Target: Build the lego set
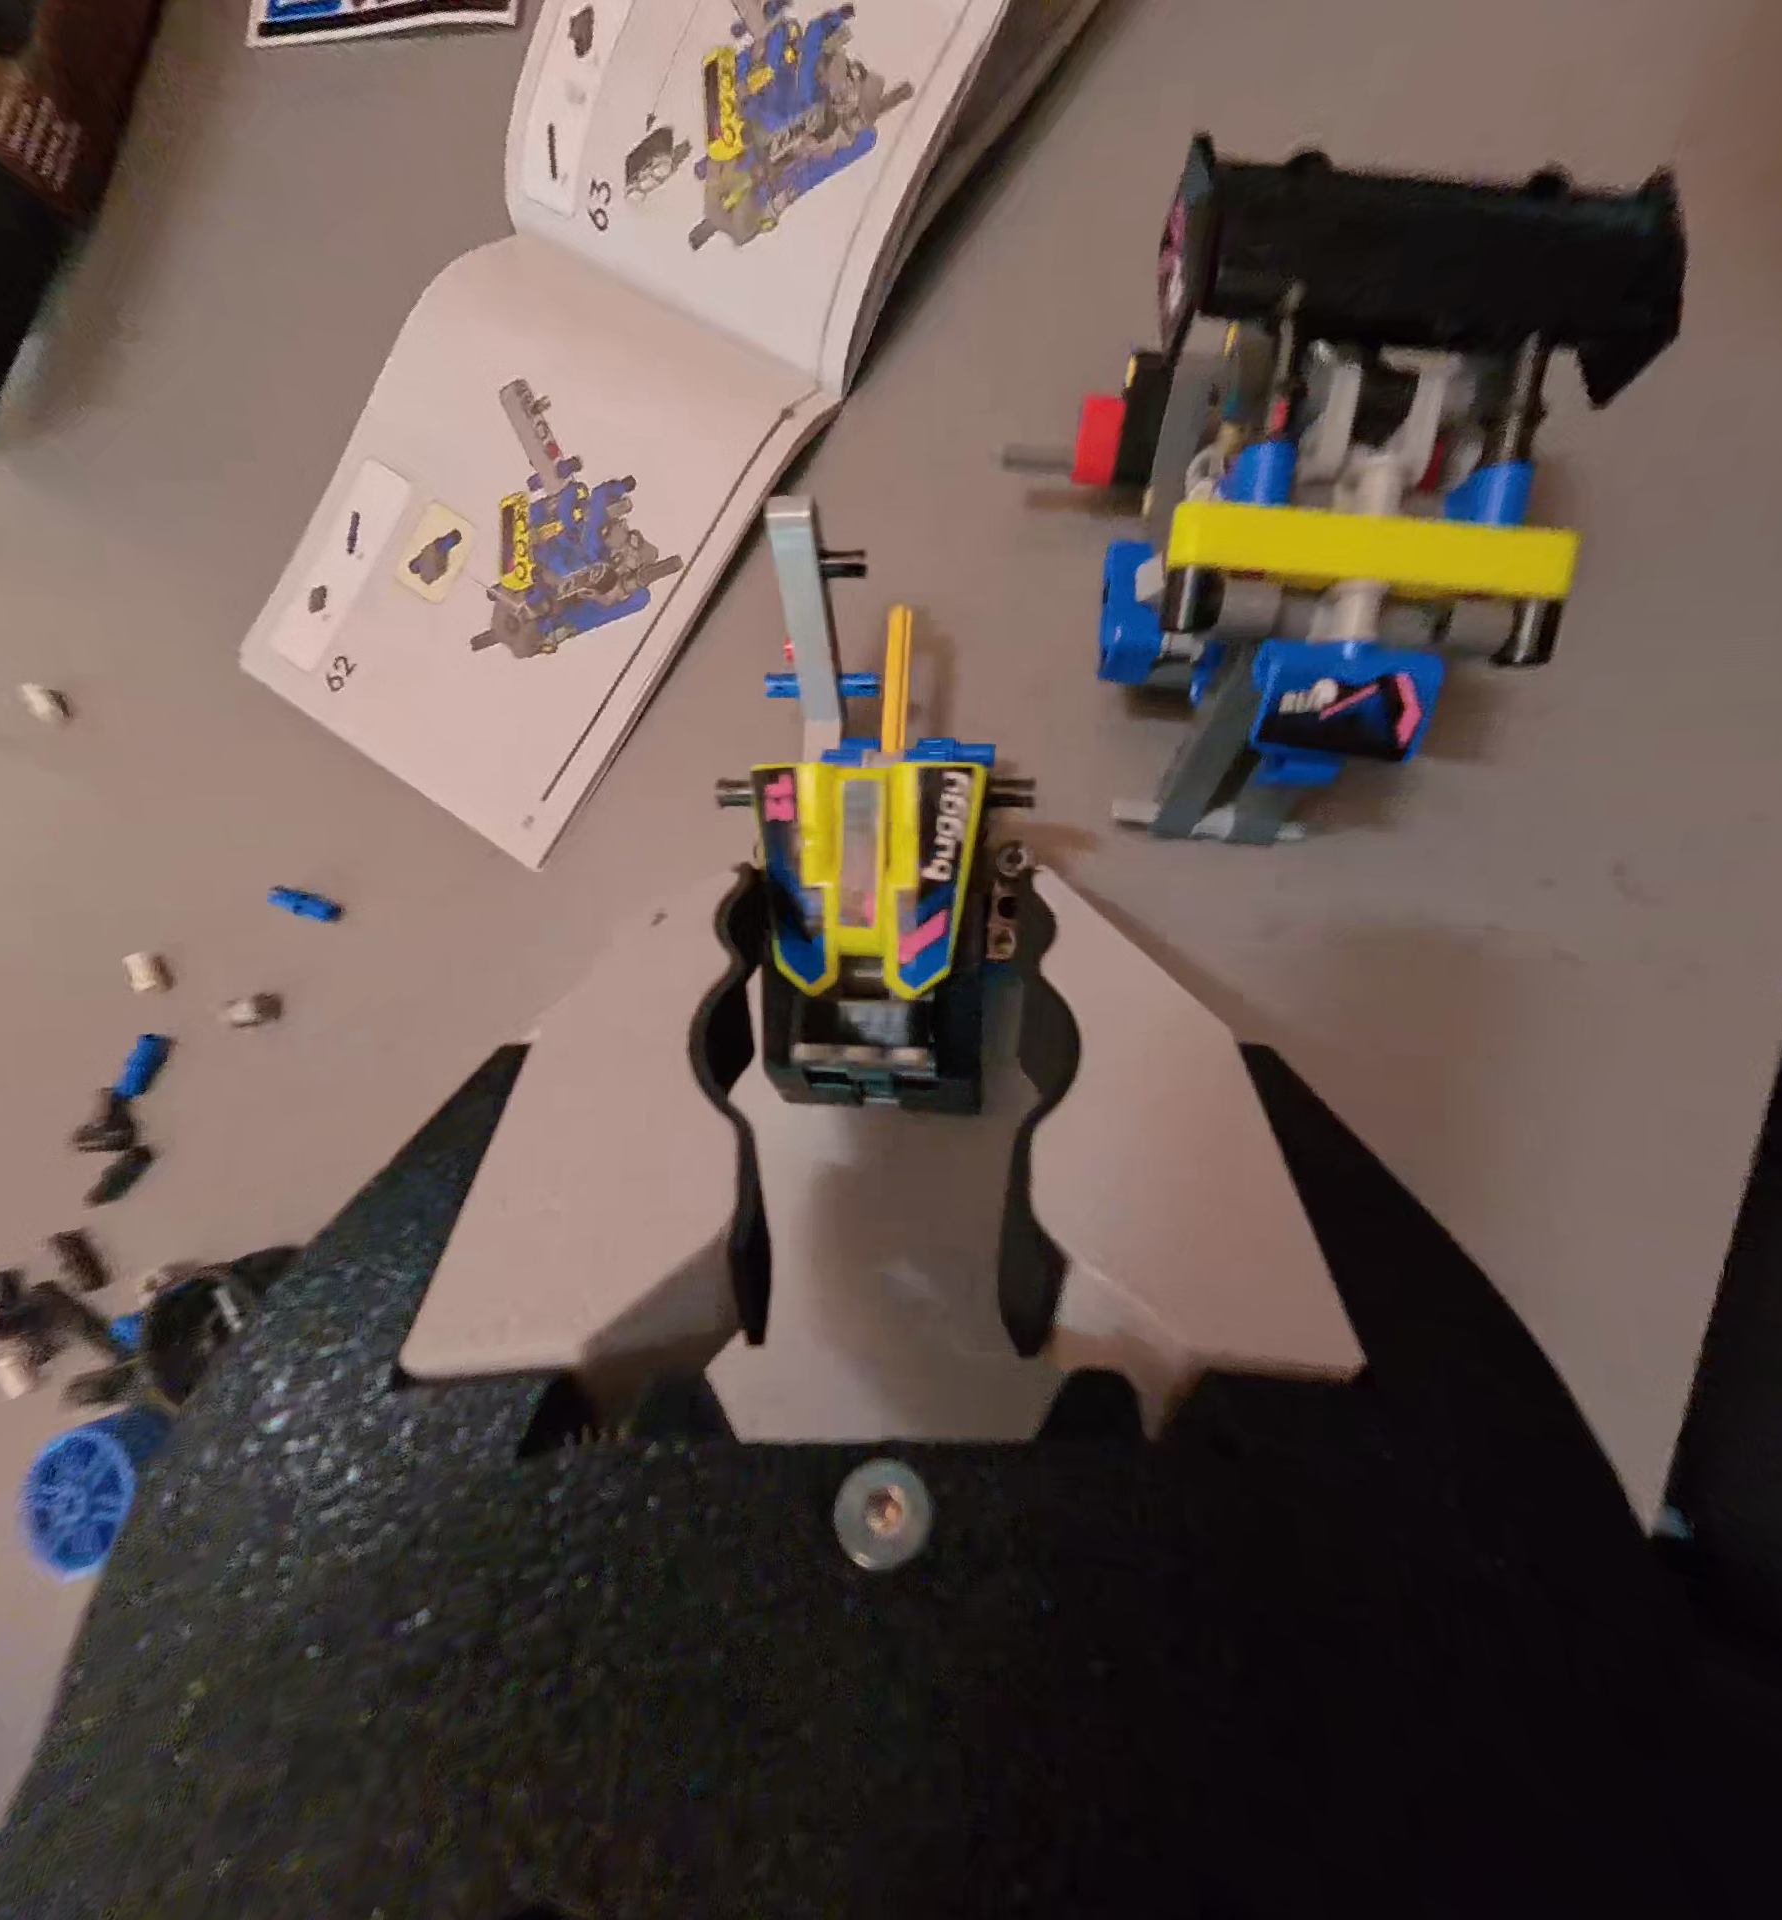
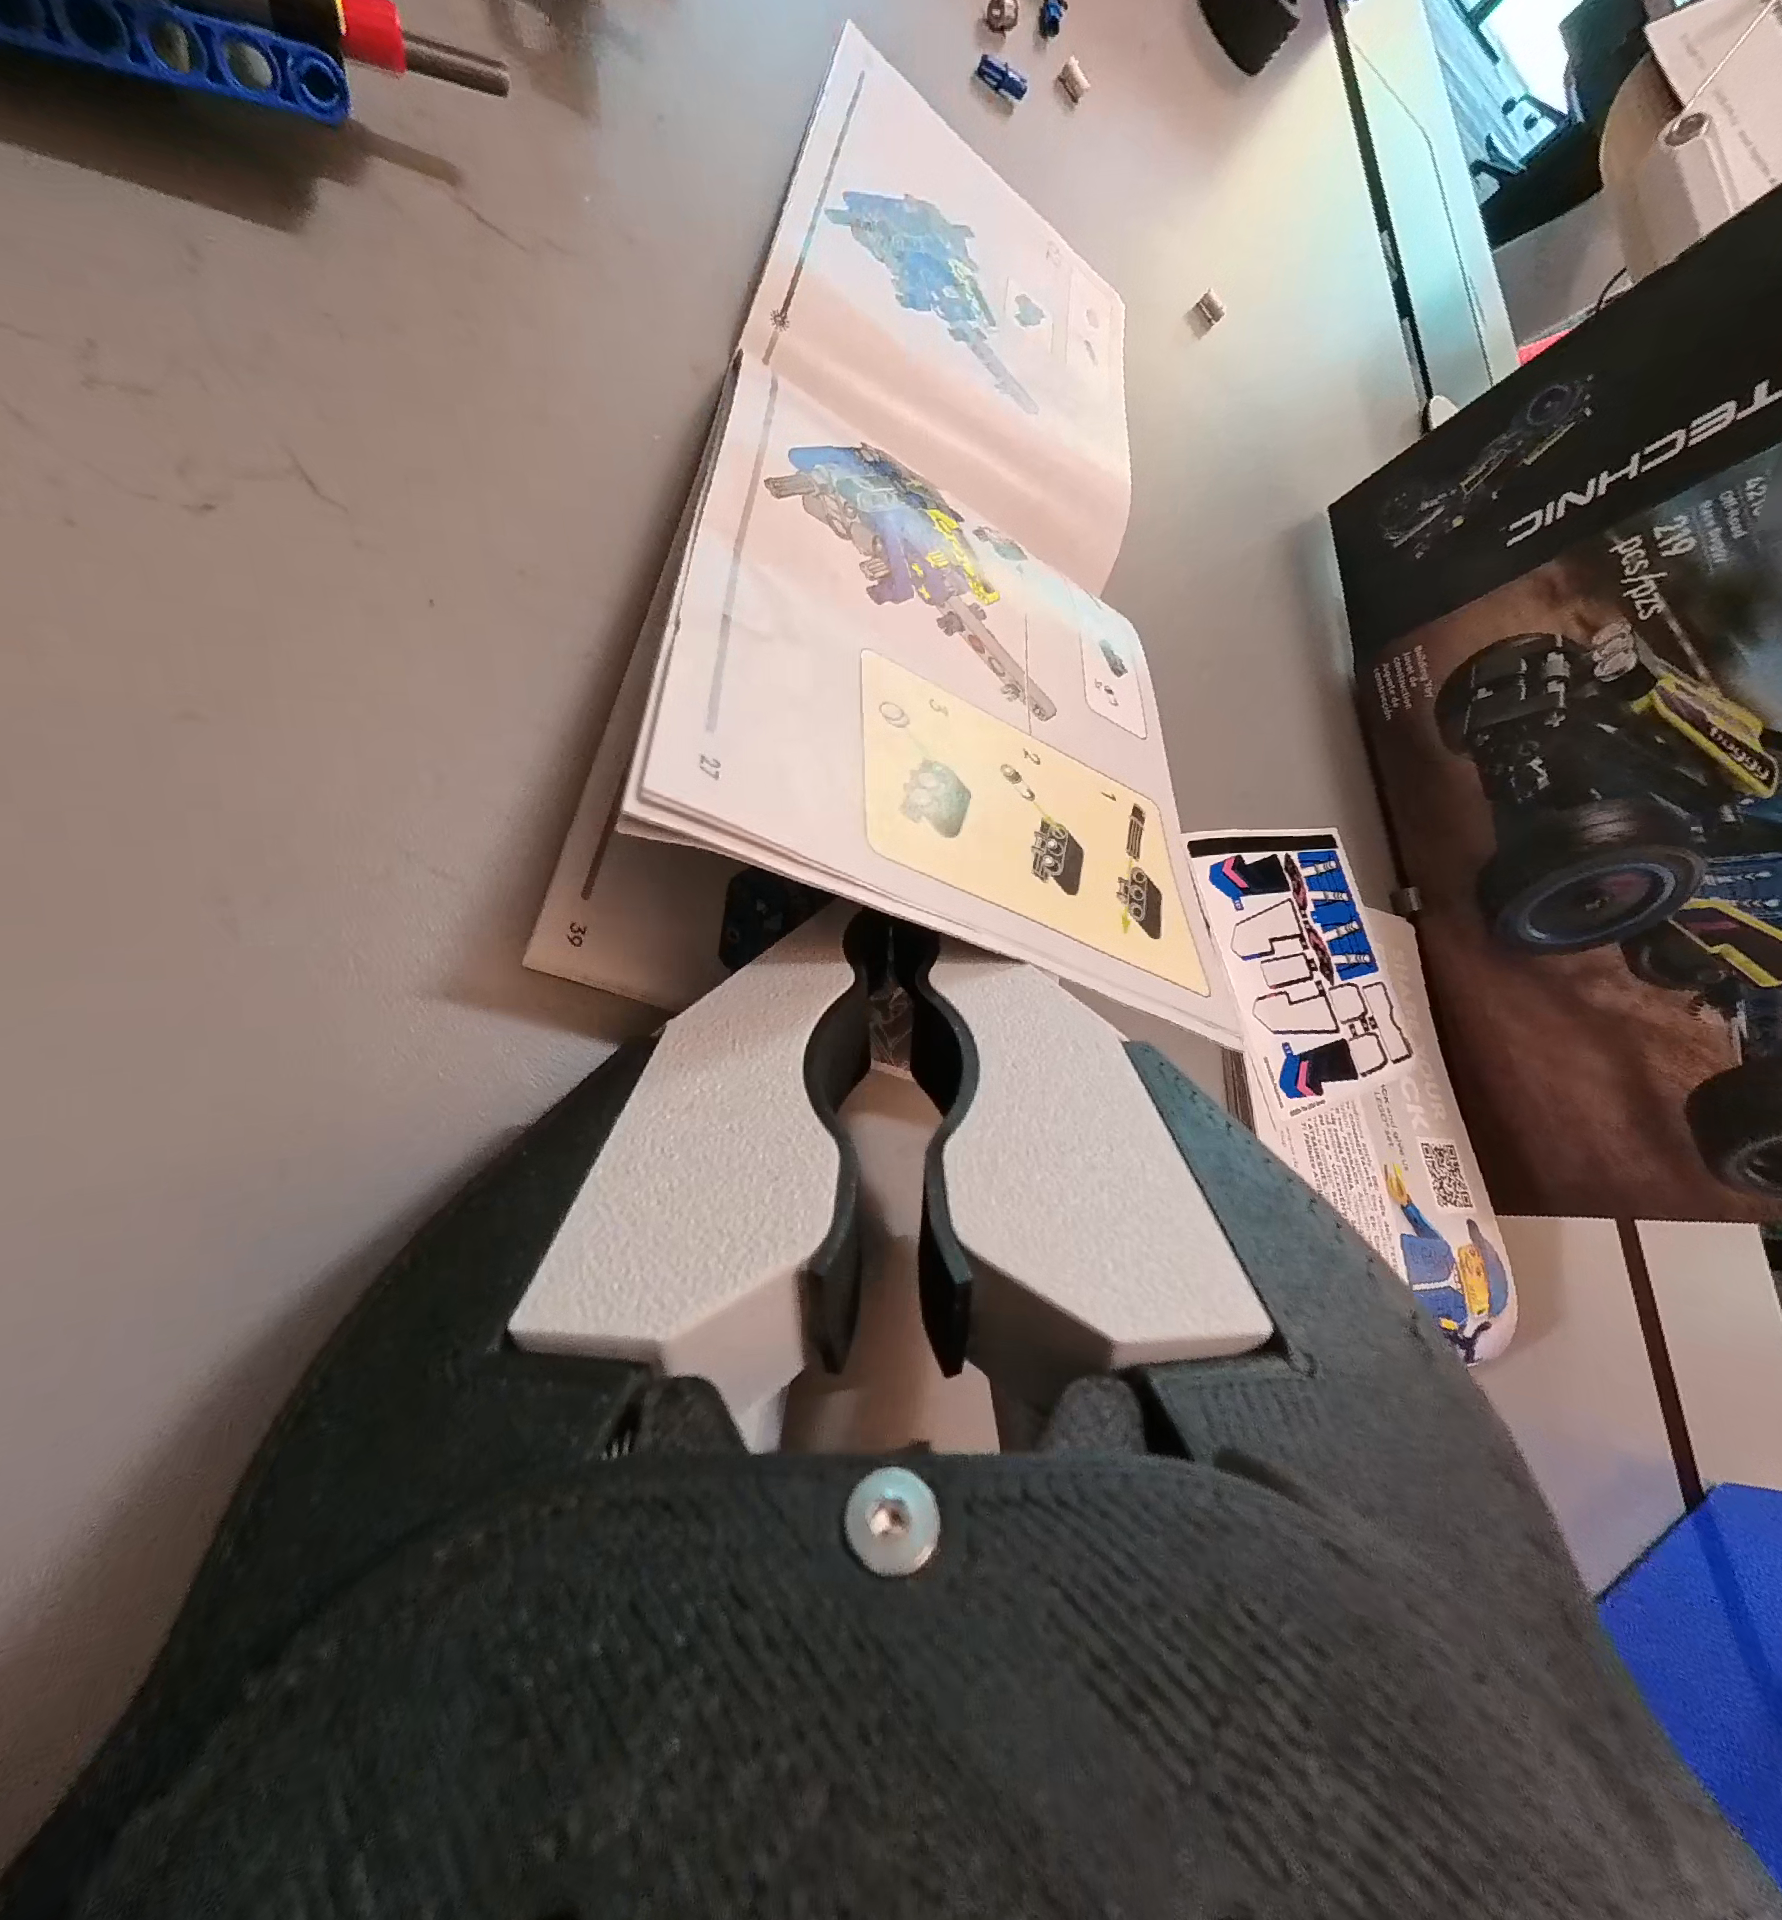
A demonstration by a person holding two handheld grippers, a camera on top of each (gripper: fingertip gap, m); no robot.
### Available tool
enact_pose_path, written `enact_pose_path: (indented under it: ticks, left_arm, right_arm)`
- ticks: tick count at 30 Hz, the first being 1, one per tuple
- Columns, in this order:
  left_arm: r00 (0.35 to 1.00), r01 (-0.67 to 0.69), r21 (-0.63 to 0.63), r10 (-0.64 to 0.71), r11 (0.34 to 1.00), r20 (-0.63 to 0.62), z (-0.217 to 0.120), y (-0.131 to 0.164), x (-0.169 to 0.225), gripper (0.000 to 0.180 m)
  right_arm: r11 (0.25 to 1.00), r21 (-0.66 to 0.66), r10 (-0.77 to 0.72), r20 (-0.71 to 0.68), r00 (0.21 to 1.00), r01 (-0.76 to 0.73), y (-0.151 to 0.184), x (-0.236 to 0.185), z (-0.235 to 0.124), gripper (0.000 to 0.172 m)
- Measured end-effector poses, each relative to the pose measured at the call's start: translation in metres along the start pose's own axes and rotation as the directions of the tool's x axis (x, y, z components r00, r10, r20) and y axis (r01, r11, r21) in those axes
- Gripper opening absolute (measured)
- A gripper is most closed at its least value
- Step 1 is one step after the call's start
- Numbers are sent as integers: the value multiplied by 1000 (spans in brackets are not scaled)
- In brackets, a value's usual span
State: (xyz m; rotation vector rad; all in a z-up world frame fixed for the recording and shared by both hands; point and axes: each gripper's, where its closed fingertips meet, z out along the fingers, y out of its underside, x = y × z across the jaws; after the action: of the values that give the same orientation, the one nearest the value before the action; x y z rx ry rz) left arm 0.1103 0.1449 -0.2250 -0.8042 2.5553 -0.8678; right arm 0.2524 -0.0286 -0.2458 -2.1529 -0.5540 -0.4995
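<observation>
Left wrist view shows the grey table (image 1: 1282, 987) carrying an open instruction booklet (image 1: 606, 416), right of which the left gripper (image 1: 882, 935) clamps a yellow-and-blue brick subassembly (image 1: 871, 883), while the right gripper (image 2: 892, 956), jaws together, lifts booklet pages (image 2: 918, 810).

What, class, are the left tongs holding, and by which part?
The left tongs hold a small brick-built model with a yellow and blue stickered hood, gripped by its black rear block; the pads press on that block's two sides.
</observation>
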Motion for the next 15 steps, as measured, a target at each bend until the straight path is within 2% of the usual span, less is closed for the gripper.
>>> enact_pose_path:
  ticks: [1,3,5,7,9,12,13,15]
  left_arm:
    - [999,33,19,-33,999,-8,1,-2,-1,39]
    - [990,138,60,-136,989,-42,3,-5,-5,39]
    - [952,299,118,-289,947,-100,3,-8,-14,39]
    - [876,476,195,-443,858,-192,-2,-15,-23,39]
    - [771,633,283,-552,721,-317,-13,-28,-32,39]
    - [637,770,346,-628,535,-447,-29,-44,-44,39]
    - [615,789,361,-637,498,-466,-33,-48,-47,39]
    - [600,800,382,-642,463,-478,-40,-55,-49,39]
  right_arm:
    - [1000,1,0,0,1000,0,0,0,0,0]
    - [1000,5,4,-1,1000,-4,0,0,0,0]
    - [1000,5,5,-1,1000,-5,0,0,0,0]
    - [1000,5,3,-2,1000,-3,0,0,0,0]
    - [1000,4,2,-3,1000,-2,0,0,0,0]
    - [1000,2,0,-3,1000,0,0,0,0,0]
    - [1000,2,0,-3,1000,0,0,0,0,0]
    - [1000,4,2,-3,1000,-2,0,0,0,0]
